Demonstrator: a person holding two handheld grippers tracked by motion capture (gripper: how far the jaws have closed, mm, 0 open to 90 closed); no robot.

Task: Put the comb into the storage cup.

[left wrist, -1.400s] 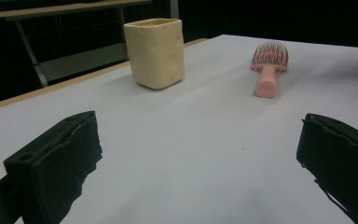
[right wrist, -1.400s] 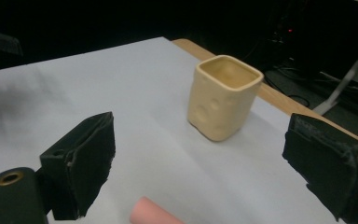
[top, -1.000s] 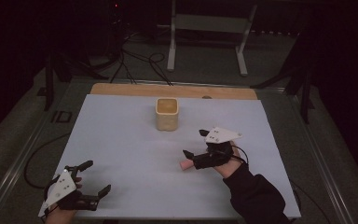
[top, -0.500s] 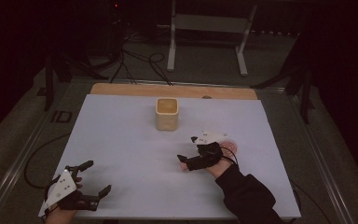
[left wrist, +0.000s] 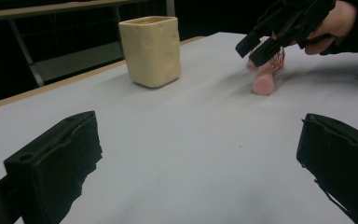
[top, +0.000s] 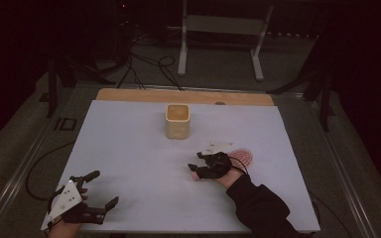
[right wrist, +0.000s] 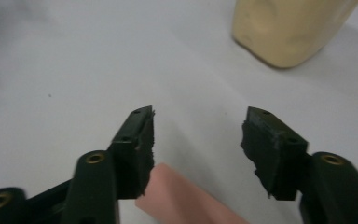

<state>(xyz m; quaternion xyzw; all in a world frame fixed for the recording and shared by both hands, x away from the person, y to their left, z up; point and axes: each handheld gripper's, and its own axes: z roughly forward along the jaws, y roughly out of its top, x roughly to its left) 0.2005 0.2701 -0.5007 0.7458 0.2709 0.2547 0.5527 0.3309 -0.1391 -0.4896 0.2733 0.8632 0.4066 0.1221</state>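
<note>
A pink brush-like thing lies on the white table (top: 129,163), its round patterned head (top: 241,156) to the right and its pink handle (left wrist: 263,85) pointing left. My right gripper (top: 196,167) is low over that handle. Its jaws have just been closing and stand half apart, with the handle (right wrist: 182,200) between them; the pads do not press on it. From the left gripper view the right gripper (left wrist: 251,52) hangs just above the handle. My left gripper (top: 105,187) rests open at the table's near left corner, nothing between its jaws (left wrist: 196,154).
A cream square cup (top: 177,121) stands upright at the middle back of the table, also in the left gripper view (left wrist: 151,51) and close ahead of the right gripper (right wrist: 284,28). A wooden strip (top: 183,96) edges the far side.
The right gripper has come down and slightly left onto the pink handle, uncovering the round head, and its jaws have narrowed. The left gripper and the cup have not moved.
</note>
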